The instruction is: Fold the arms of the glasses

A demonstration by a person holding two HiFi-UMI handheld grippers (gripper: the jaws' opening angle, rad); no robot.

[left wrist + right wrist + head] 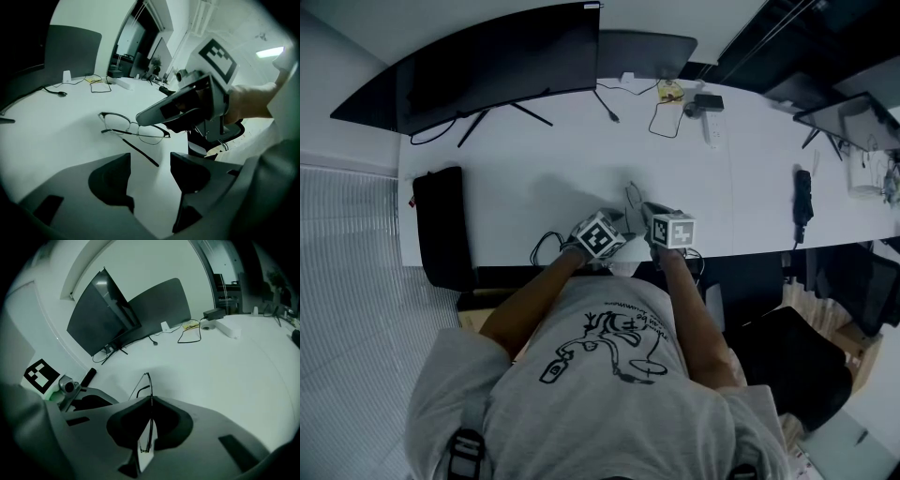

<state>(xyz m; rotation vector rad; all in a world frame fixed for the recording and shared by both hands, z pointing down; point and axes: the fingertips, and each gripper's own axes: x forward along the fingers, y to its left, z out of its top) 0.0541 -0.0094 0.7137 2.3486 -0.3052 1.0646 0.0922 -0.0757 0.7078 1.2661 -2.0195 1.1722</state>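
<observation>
Thin dark-rimmed glasses [133,127] stand just above the white table [56,126] near its front edge, small in the head view [633,198]. My right gripper [151,401] is shut on the front frame, which runs edge-on between its pads; in the left gripper view that gripper [152,115] clamps the rim at one lens. One arm [139,152] sticks out unfolded toward my left gripper [150,161]. The left jaws stand wide open, and the arm's tip ends just in front of the gap, touching neither pad.
A large dark monitor [502,61] and a curved panel [642,52] stand at the back. Cables [661,117] and a power strip [711,127] lie behind the glasses. A black case [439,225] sits at the left end, a dark object [802,202] at the right.
</observation>
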